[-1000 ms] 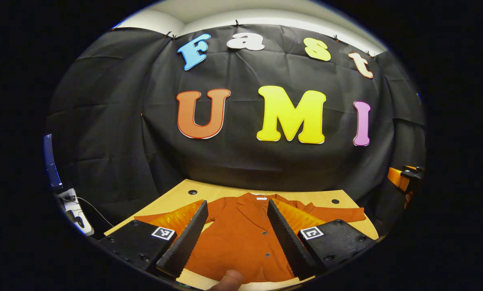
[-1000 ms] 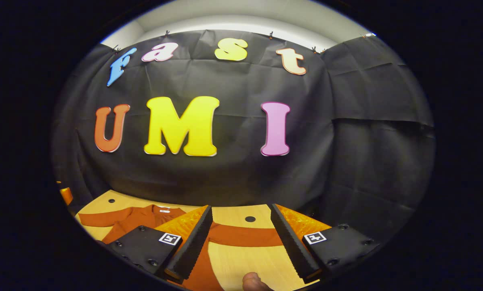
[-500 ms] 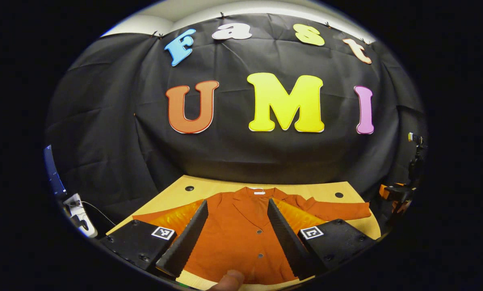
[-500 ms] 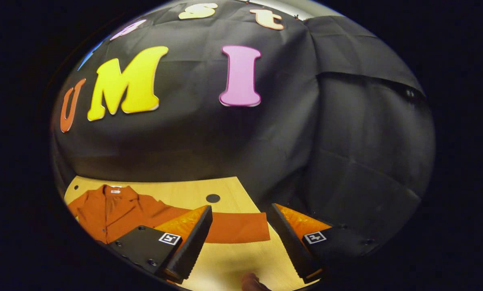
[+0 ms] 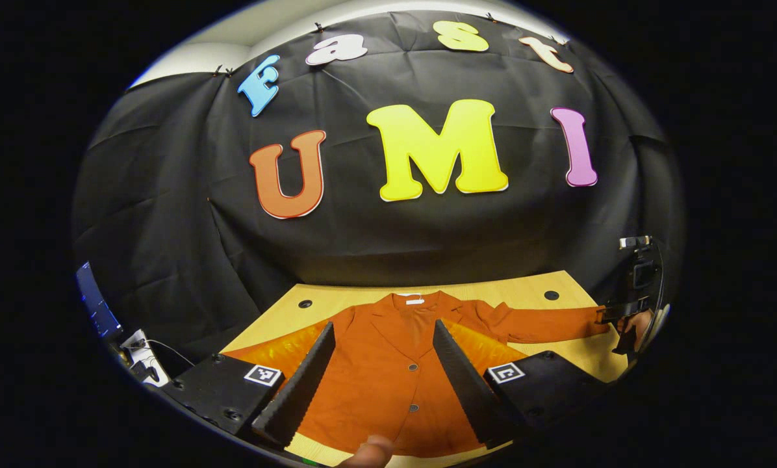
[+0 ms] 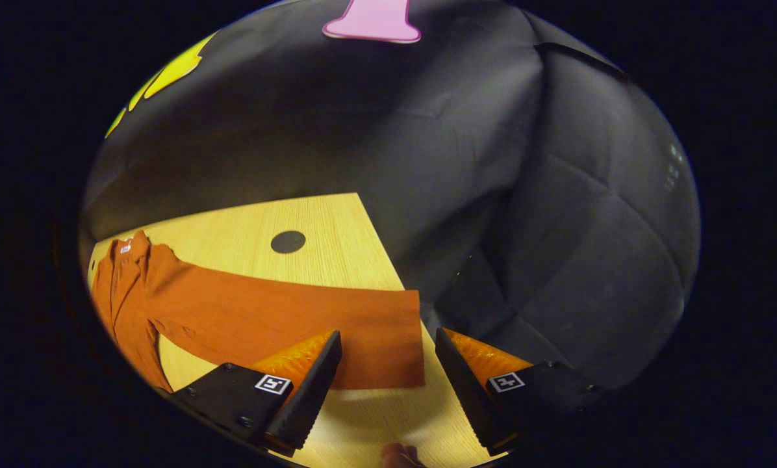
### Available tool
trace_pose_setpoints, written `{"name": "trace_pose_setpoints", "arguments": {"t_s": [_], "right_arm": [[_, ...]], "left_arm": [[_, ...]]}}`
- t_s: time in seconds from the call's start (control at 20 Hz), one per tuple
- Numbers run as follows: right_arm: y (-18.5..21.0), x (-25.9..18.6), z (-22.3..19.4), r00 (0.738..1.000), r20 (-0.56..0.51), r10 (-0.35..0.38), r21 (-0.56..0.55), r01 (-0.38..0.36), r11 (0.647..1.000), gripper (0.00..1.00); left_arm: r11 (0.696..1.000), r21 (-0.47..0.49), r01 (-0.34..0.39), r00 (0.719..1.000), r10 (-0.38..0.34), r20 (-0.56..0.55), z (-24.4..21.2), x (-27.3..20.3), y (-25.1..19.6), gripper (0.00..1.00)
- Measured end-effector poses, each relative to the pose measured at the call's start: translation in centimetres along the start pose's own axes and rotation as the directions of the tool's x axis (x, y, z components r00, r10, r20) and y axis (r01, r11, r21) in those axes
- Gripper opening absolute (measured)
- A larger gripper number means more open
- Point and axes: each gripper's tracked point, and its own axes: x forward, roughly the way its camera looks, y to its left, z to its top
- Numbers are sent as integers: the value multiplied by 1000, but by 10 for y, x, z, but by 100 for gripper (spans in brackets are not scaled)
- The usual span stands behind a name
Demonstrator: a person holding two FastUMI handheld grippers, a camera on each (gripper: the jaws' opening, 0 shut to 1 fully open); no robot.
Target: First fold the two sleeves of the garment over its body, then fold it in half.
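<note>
Two tongs stand released: the left tongs (image 5: 379, 383) over the jacket (image 5: 388, 364) flat on the bench (image 6: 336, 221), the right tongs (image 6: 388, 383) at the right sleeve's cuff (image 6: 388, 338). Best pinch both cuff layers near its edge, then lift clear before carrying it left.

light: dim, from overhead | focus: sharp centre | edges: strong fisheye bending | shadows: soft beneath fingers (image 6: 310, 390)
</note>
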Motion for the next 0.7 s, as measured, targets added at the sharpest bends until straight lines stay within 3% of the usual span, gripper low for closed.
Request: {"name": "trace_pose_setpoints", "arguments": {"t_s": [0.1, 0.15, 0.55, 0.7], "right_arm": [[3, 9, -14, 998, -52, 22, -5, -22, 1000, 94], [3, 12, -18, 997, -74, 19, -8, -20, 1000, 94], [-2, 32, -17, 981, -188, 55, 142, -28, 990, 94], [-2, 29, -17, 970, -234, 59, 137, -27, 990, 93]], "left_arm": [[1000, -15, 1, 1000, -1, -7, -3, 0, 0, 94], [1000, -12, -10, 1000, 10, -4, -3, 0, 2, 99], [999, -44, -18, 997, 15, -70, -35, 2, 14, 99], [1000, -25, -12, 996, 9, -86, -48, 2, 16, 99]]}}
